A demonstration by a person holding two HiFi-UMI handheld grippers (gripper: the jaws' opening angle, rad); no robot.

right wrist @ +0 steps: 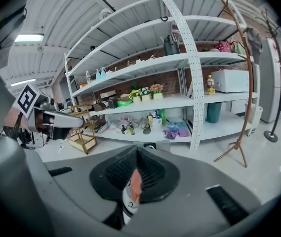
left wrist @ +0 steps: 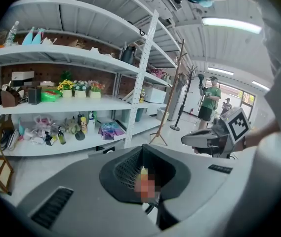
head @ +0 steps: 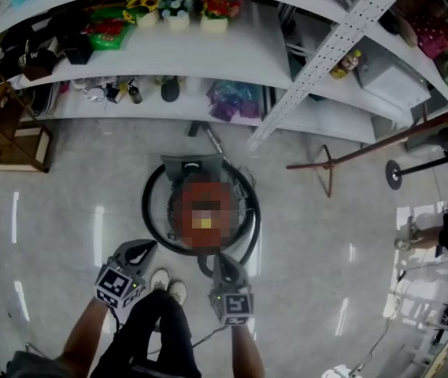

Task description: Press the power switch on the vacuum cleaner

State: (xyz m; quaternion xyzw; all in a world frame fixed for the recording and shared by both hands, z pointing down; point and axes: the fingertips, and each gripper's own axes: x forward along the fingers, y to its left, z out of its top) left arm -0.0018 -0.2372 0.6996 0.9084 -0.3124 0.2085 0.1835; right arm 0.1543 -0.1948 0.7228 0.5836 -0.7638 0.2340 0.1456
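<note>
"On the pale floor, just ahead of the shoes [head: 168, 284], was that where the vacuum cleaner [head: 196, 187] had been left?"

"It was. It was seen standing upright in the middle of the head view, its red top turned upward, with the black hose [head: 148, 215] looped around the body. White shelving [head: 208, 53] ran along the far side and a coat stand [head: 330, 166] was set off to the right. The power switch itself could not be picked out."

"And how were the two grippers held?"

"The left gripper [head: 140, 250] was kept near and to the left, clear of the machine. The right gripper [head: 223, 263] was carried closer, its tip over the near loop of the hose. Both sets of jaws were drawn together with nothing gripped between them; only a thin slit was left, through which the red and white of the cleaner could be glimpsed."

"Why closed, if nothing was being carried?"

"A switch is pressed, not grasped – so joined jaws were probably meant to serve as one blunt tip. The press was judged not yet begun, and the right gripper looked the likelier tool, being nearer – though a reach down was still needed."
</note>
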